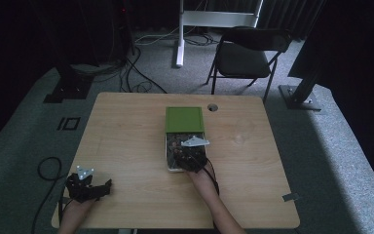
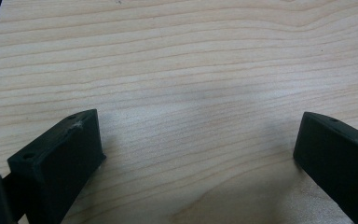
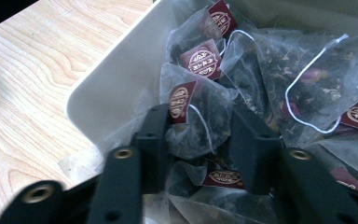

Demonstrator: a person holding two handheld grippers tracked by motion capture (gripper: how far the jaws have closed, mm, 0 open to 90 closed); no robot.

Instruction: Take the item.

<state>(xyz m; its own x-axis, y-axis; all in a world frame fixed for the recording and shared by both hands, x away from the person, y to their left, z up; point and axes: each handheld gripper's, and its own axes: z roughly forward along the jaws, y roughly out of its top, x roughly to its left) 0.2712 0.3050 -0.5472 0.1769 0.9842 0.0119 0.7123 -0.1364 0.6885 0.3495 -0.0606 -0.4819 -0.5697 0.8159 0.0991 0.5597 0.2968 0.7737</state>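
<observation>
The right gripper [image 3: 200, 140] is reaching down into the white box [image 3: 116, 88] at the middle of the bench [image 1: 126, 131], its jaws partly closed around one tea bag [image 3: 200, 116], pressing its sides. That bag is lying directly between the jaws, at the near corner of the box, on top of the heap. It is a clear mesh pouch of dark leaves, with a white string and a dark red tag [image 3: 179, 101]. The left gripper [image 2: 196, 154] is hanging wide open and empty over bare wood, well apart at the bench's near left corner.
</observation>
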